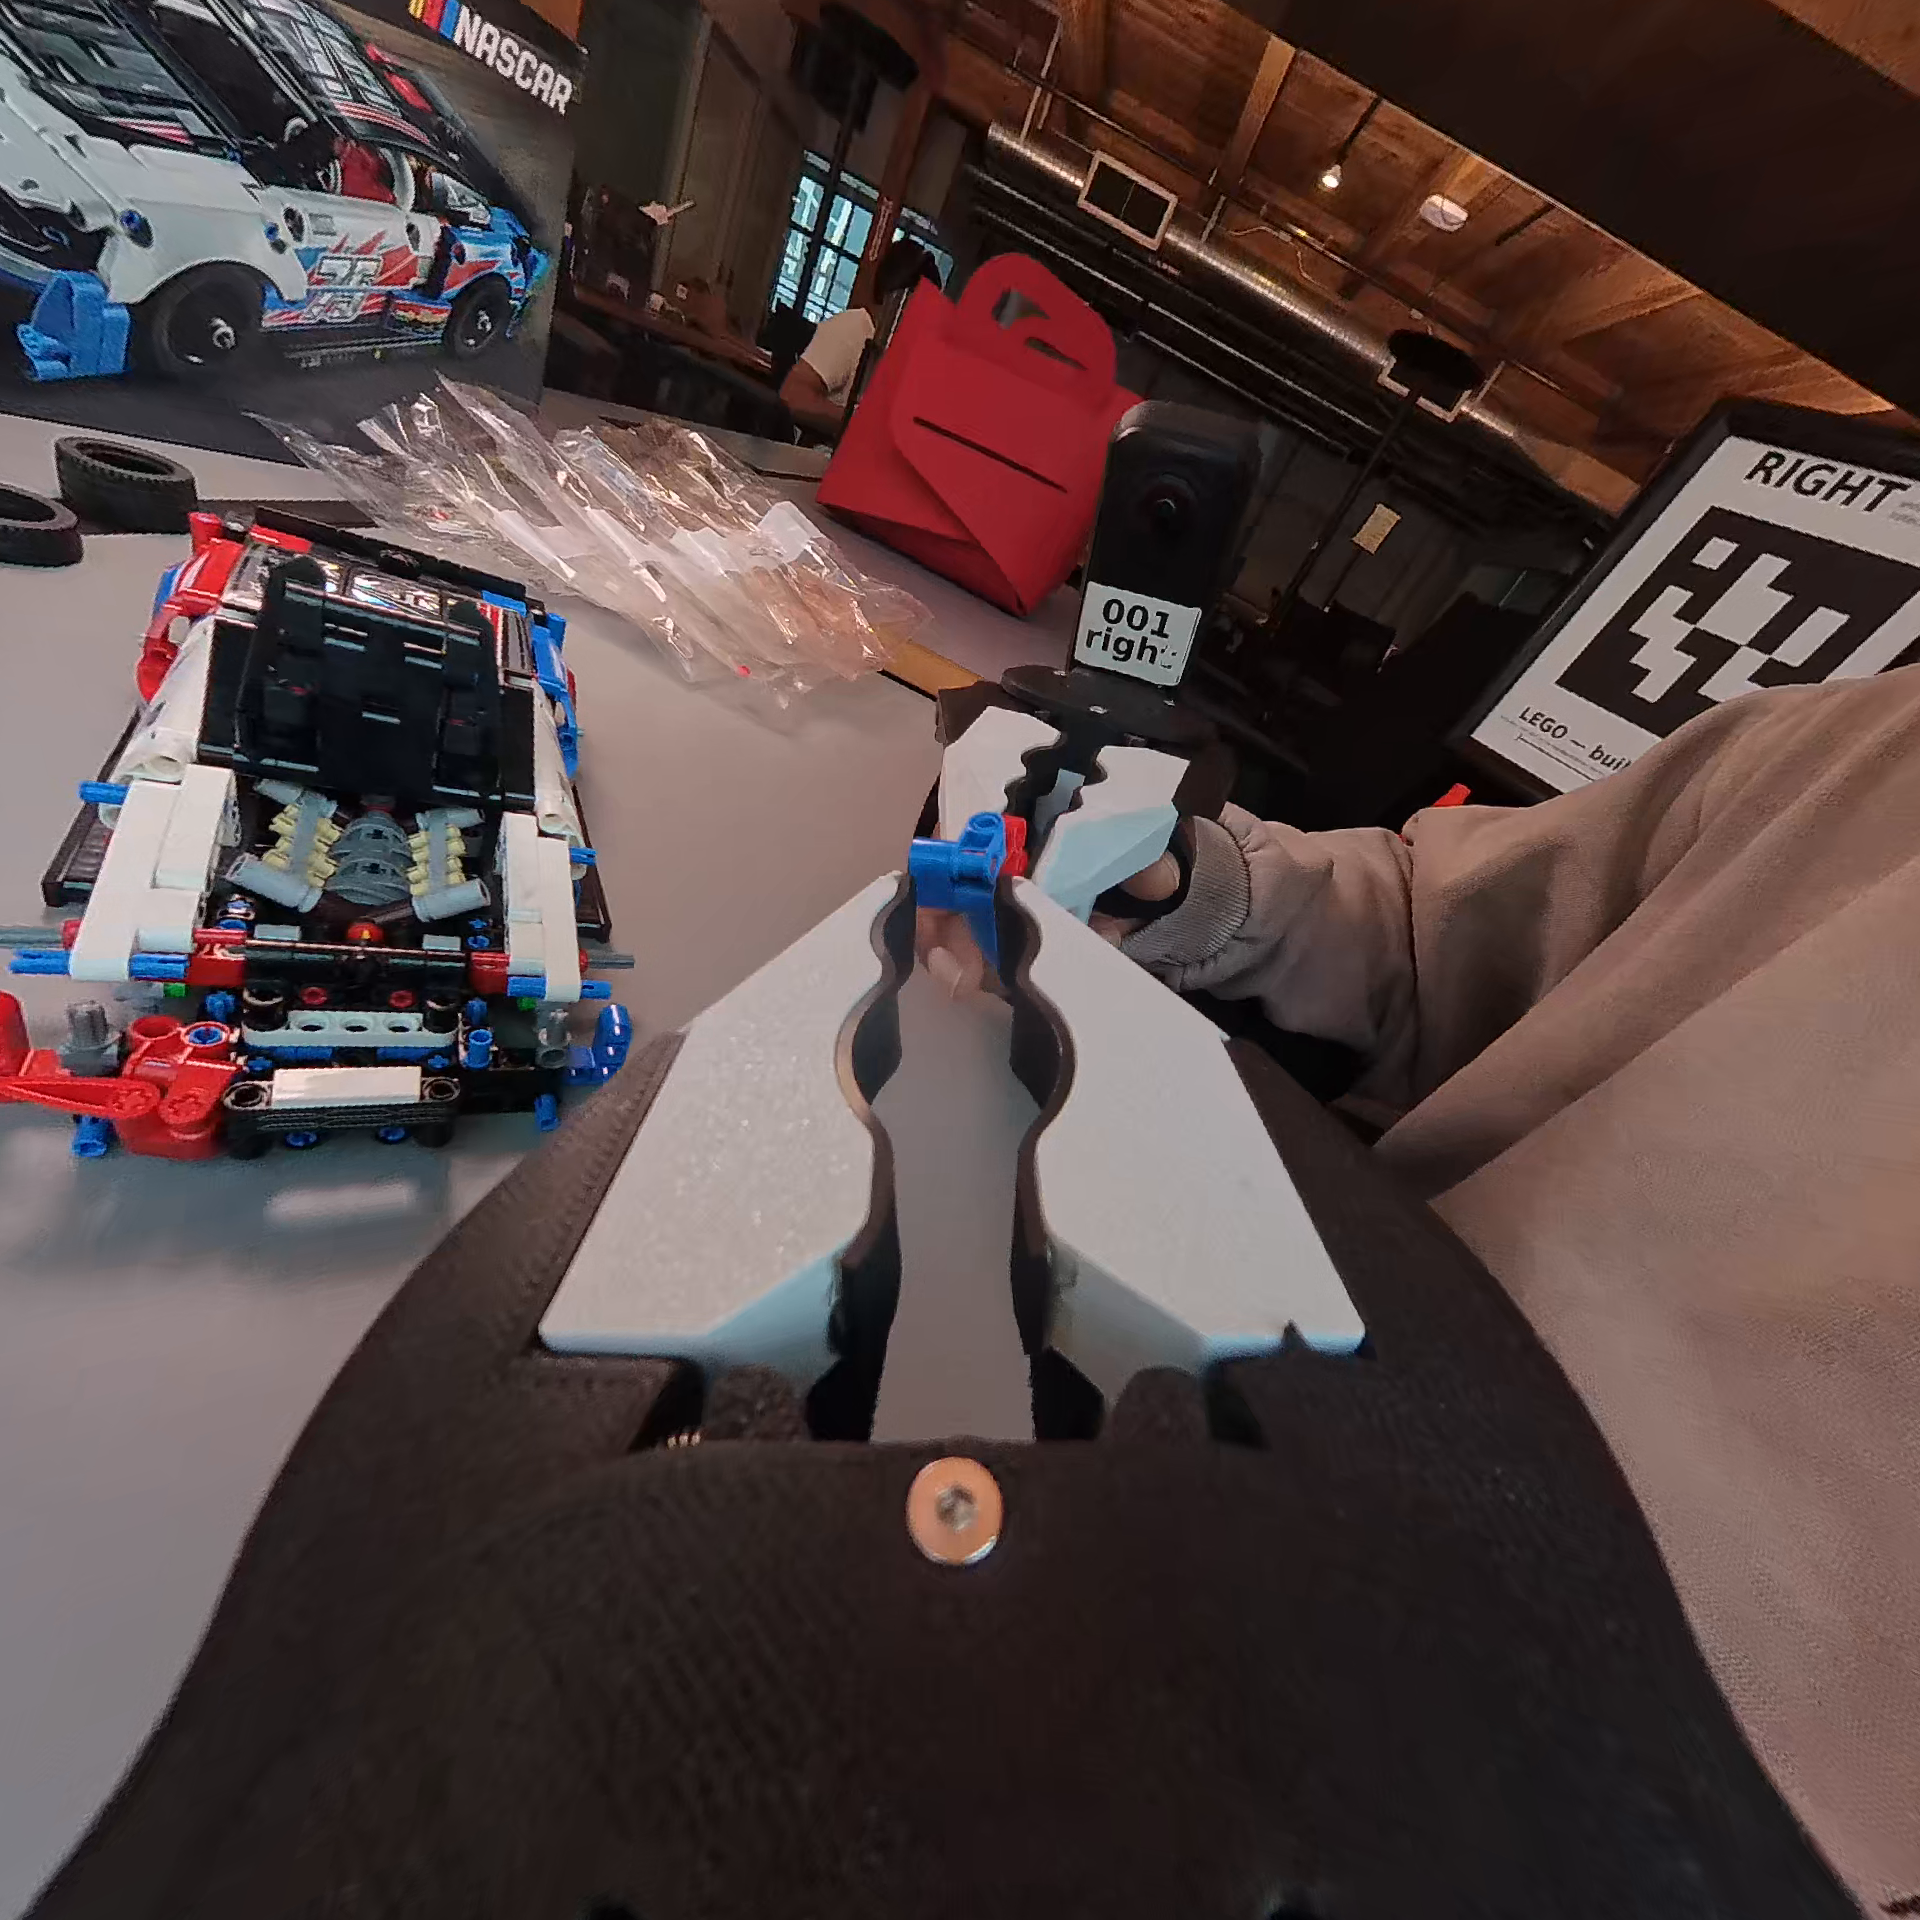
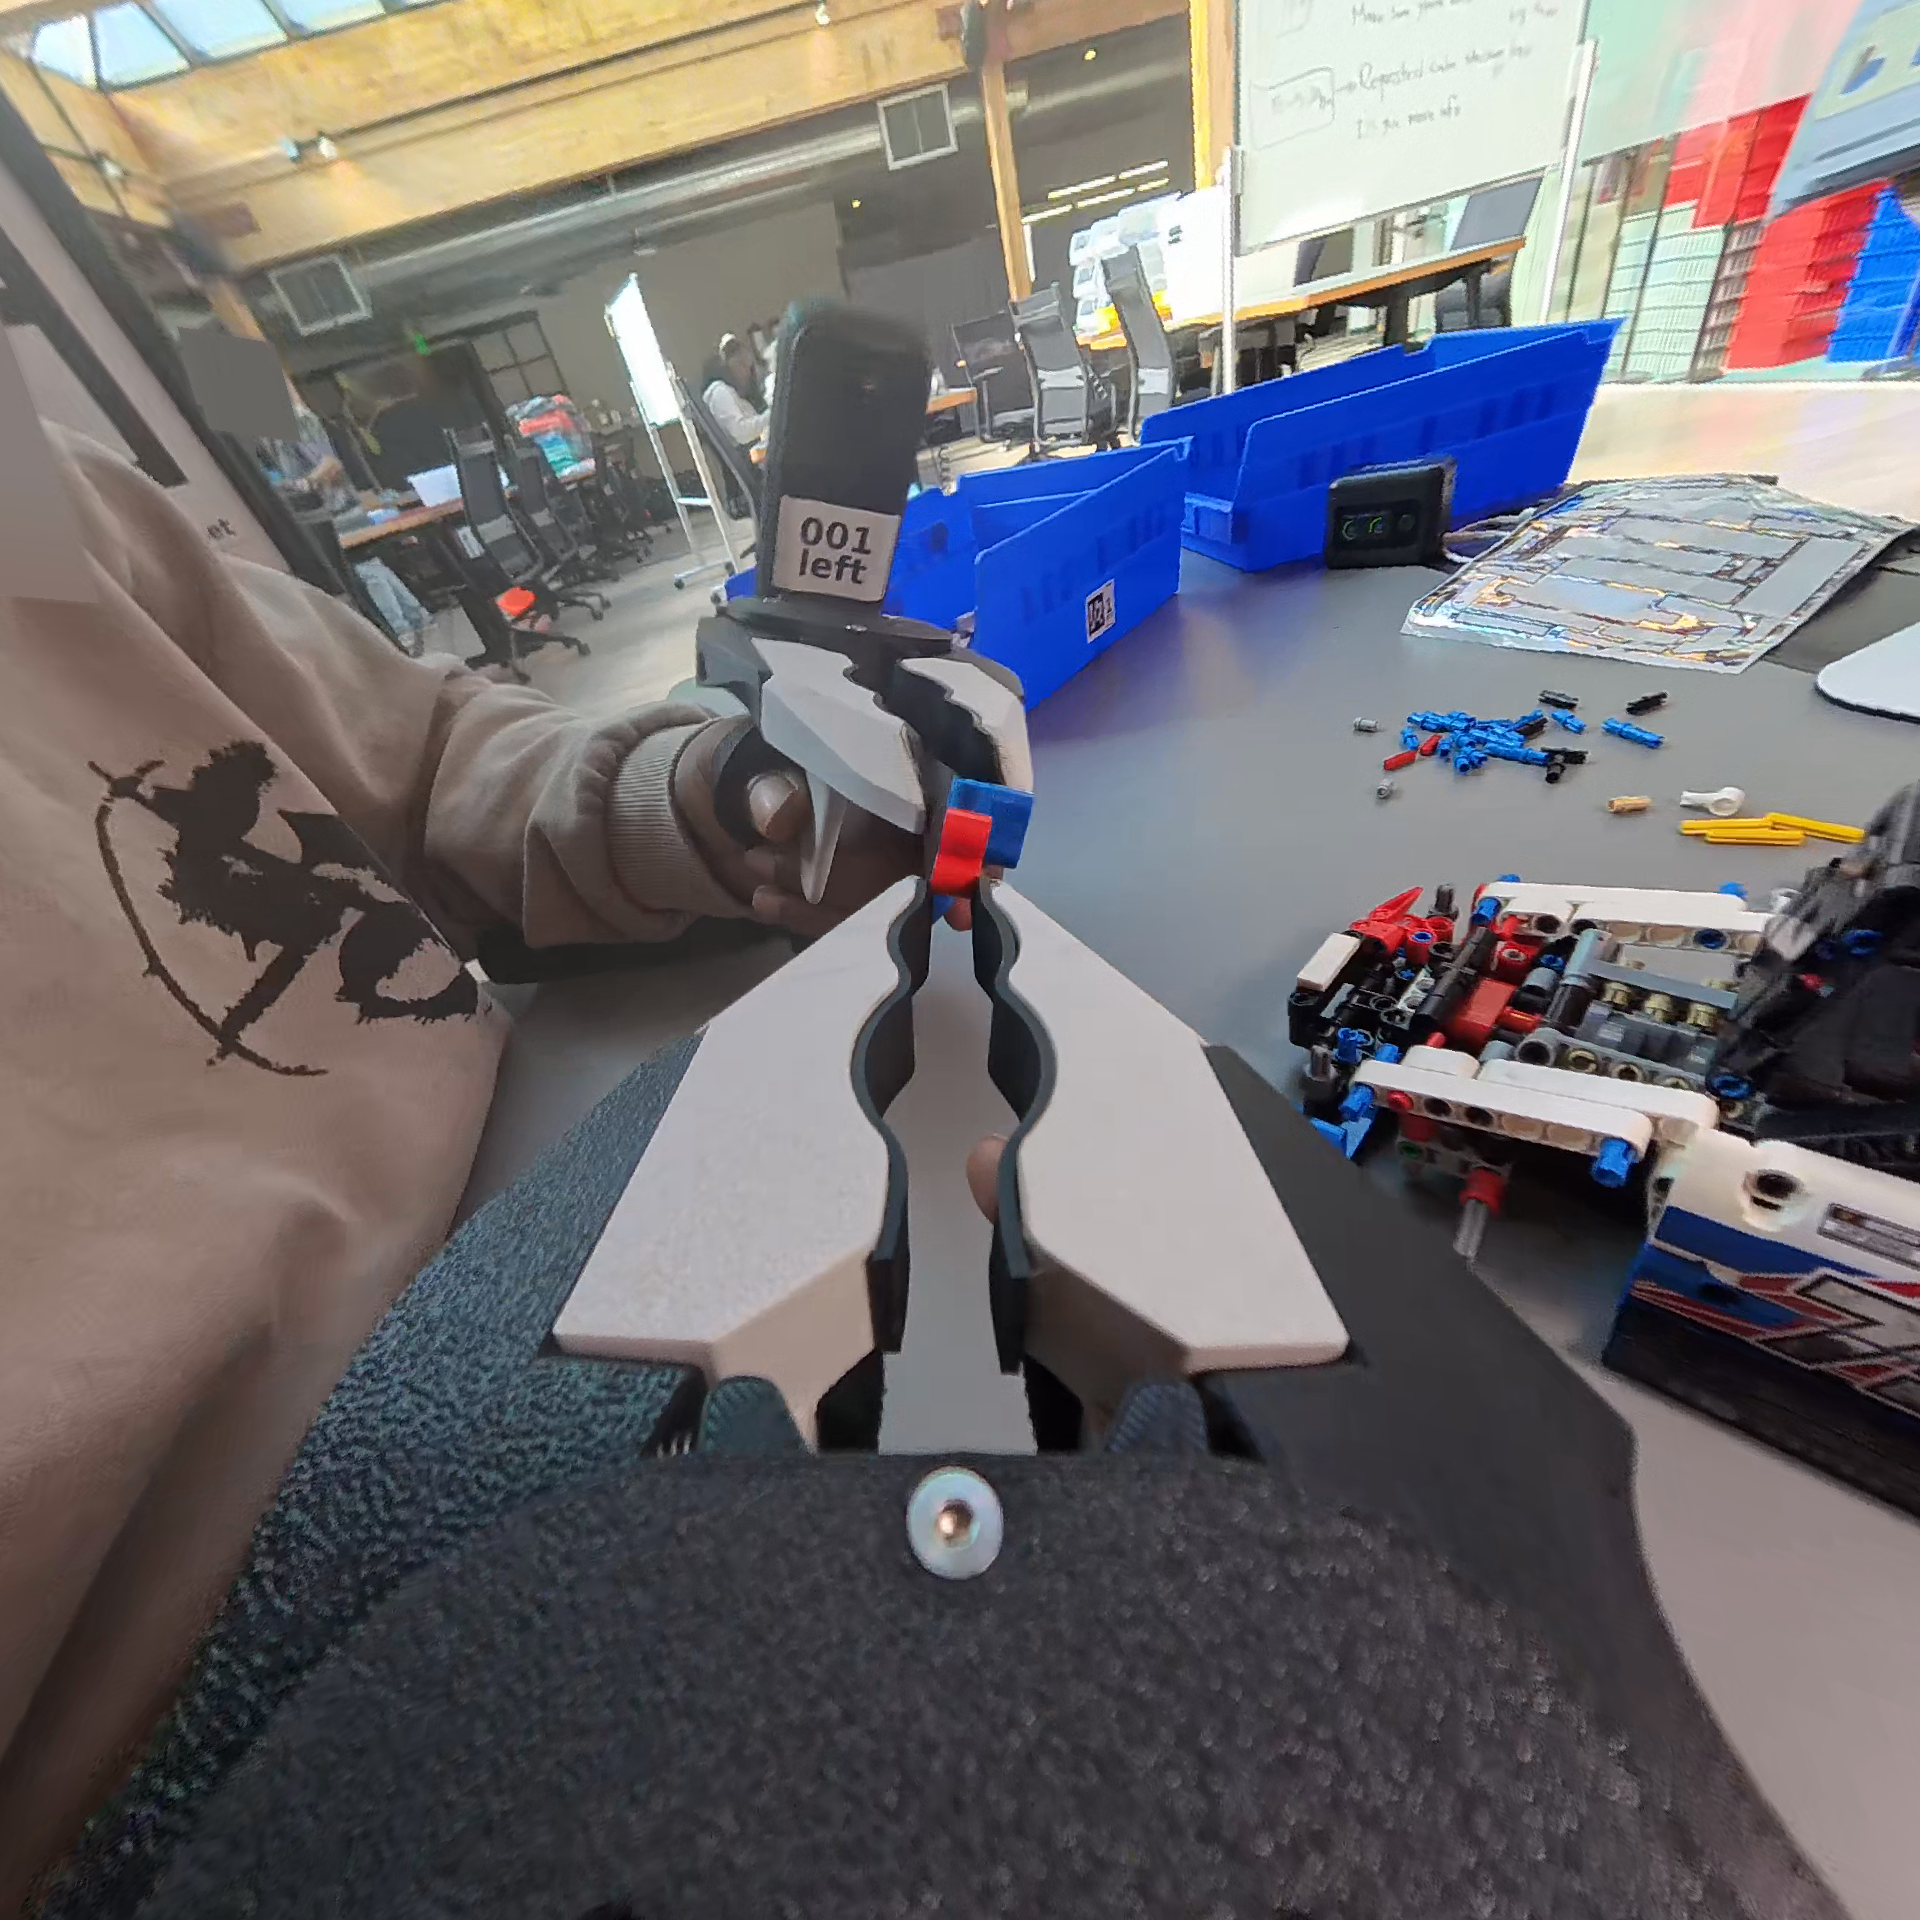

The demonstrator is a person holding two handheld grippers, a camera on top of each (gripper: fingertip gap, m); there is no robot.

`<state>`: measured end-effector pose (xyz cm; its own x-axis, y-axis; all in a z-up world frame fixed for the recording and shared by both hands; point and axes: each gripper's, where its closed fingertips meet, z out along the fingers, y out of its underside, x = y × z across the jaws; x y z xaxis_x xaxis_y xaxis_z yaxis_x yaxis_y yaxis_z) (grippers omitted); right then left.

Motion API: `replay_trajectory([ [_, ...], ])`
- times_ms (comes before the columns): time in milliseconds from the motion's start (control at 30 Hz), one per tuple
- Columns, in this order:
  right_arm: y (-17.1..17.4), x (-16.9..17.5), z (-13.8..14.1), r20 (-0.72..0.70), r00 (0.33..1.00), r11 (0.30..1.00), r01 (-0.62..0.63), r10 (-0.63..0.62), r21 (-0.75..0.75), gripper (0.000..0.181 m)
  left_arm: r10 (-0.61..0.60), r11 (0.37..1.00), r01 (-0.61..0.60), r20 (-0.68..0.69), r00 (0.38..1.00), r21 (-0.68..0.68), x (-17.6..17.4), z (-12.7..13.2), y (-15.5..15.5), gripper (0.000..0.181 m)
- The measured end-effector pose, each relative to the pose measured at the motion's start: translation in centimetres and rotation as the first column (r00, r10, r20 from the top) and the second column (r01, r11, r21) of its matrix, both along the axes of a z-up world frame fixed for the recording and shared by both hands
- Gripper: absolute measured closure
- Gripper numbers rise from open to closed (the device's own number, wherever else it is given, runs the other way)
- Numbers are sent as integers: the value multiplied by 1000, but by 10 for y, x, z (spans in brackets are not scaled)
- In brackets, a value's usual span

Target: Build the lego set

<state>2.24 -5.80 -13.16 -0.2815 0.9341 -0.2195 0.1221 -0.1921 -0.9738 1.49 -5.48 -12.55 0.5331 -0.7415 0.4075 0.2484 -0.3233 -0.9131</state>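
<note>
Two hand-held grippers met tip to tip above the grey surface [image 1: 727, 831], each pinching one small piece. The left hand-held gripper [image 1: 956, 894] clamped a blue connector piece [image 1: 961, 857] between its fingertips, and the right hand-held gripper [image 2: 951, 894] clamped a red piece [image 2: 958, 847]; the blue and red pieces touched, the red one pressed against the blue one's side. In the left wrist view only a sliver of the red piece showed behind the blue, so how they joined could not be told.

The partly built lego car [image 1: 332, 821] stood on the surface, well to the side of the grippers. It had white side panels, a black cabin block, a grey and tan engine in the open bay, and red and blue parts at the near end. In the right wrist view the same car [image 2: 1538, 1039] was cut off by the frame's edge, its cabin dark and blurred.

Loose small parts [image 2: 1486, 738], mostly blue pins, lay scattered farther off, with yellow axles [image 2: 1766, 829] near them. Two black tyres [image 1: 114, 488] sat beyond the car, one cut off at the edge. Crumpled clear bags [image 1: 623, 540] lay beside a red felt bag [image 1: 987, 436]. The set's box [image 1: 270, 197] stood behind. Blue bins [image 2: 1351, 447] and the instruction sheet [image 2: 1652, 571] lay at the far side.
</note>
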Motion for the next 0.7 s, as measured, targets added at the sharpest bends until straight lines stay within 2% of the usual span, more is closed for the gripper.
replay_trajectory([
  [133,13,3,10,-34,999,992,30,-34,-124,177,25,1000,-24,-65,998,19,0,-6,3,159],
  [200,13,2,9,-29,999,992,43,-46,-116,177,18,1000,-16,-91,996,15,3,-11,2,159],
  [300,6,-1,6,-23,999,995,33,-35,-98,177,8,1000,-8,-100,995,4,8,-14,1,162],
  [467,10,-4,4,-17,997,991,73,-76,-110,177,49,998,-43,-122,991,49,4,-10,1,181],
  [533,11,-4,4,-15,997,990,75,-77,-123,177,81,995,-73,-120,990,65,-2,-7,4,181],
  [700,15,-6,7,-33,993,985,108,-113,-133,177,53,998,-50,-77,996,40,-2,-5,3,177],
])
